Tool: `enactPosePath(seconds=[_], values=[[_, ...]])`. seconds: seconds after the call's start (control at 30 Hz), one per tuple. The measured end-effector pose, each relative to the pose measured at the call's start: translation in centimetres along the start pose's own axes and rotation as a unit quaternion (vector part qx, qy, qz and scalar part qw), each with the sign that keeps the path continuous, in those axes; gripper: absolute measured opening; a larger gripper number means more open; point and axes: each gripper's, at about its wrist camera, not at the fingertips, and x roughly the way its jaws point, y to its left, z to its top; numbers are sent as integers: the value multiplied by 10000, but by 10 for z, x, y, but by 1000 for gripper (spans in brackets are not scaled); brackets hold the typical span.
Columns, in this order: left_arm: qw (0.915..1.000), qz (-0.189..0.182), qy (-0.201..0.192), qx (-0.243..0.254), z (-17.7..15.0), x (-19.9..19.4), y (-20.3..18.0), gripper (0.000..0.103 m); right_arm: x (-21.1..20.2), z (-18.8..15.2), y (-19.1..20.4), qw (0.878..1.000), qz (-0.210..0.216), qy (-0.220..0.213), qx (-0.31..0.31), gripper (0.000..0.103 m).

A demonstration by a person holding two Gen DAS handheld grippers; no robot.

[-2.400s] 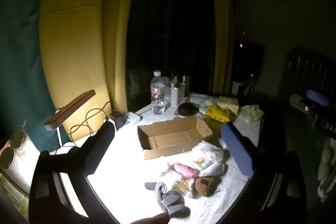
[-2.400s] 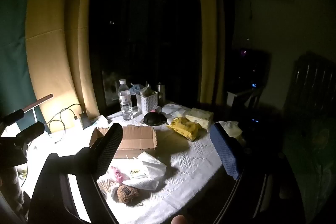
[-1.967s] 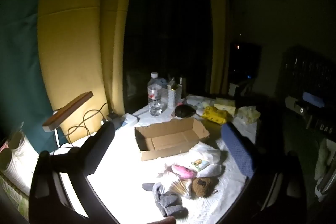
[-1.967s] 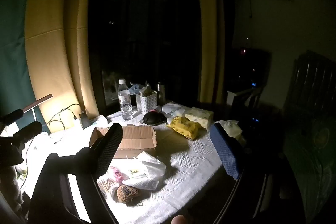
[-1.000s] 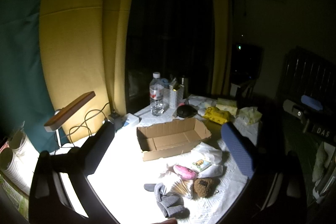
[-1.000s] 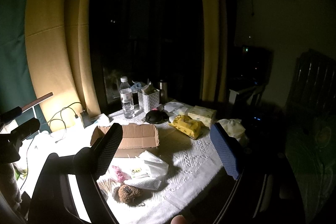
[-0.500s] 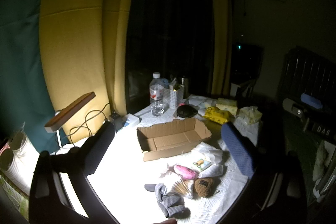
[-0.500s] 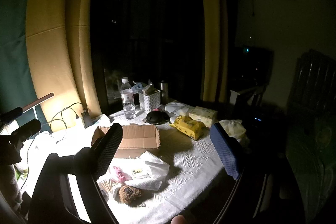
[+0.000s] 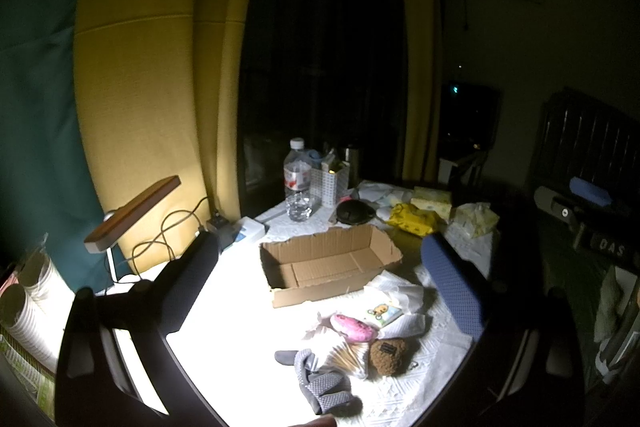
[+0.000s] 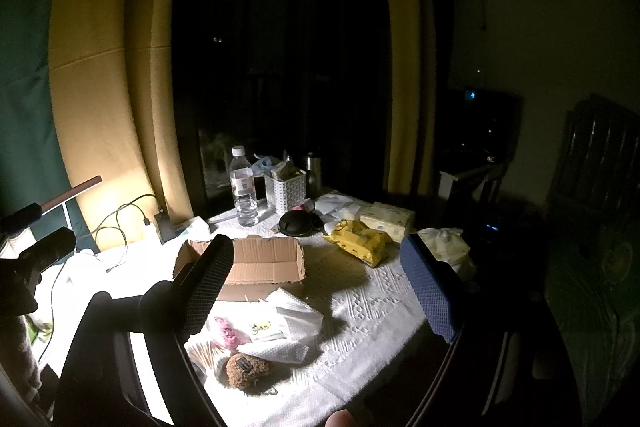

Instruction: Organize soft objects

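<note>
1. Left wrist view: the left gripper (image 9: 320, 267) hangs above the table with its jaws spread wide and nothing between them. The cardboard box (image 9: 328, 269) sits between the two fingers in view, and its floor is bare, so nothing looks sorted yet. Below the jaws, toward the near edge, lies the whole cluster: pink plush (image 9: 354, 327), brown plush (image 9: 388, 351), grey sock (image 9: 320, 383), a cotton-swab pack (image 9: 346, 353) and white tissues (image 9: 400, 293).

2. Right wrist view: the right gripper (image 10: 320, 287) is likewise parted and empty, held high. The box lies just behind its left finger; the brown plush and pink plush rest low, near that finger's base. By my reading, the task is barely begun, with every soft item left to move.
</note>
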Motion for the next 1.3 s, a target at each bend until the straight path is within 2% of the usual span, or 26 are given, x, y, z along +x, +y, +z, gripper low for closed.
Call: enactPosePath(seconds=[0.83, 1.13, 1.3], values=[[10000, 52, 37, 74, -1, 5, 4, 102, 0, -2, -4, 10000, 44, 42, -18, 88], [9992, 137, 282, 247, -13, 34, -2, 102, 52, -27, -8, 9989, 215, 408, -24, 88], [9974, 268, 606, 274, -29, 62, -5, 102, 75, -43, -15, 9970, 383, 668, -56, 88]])
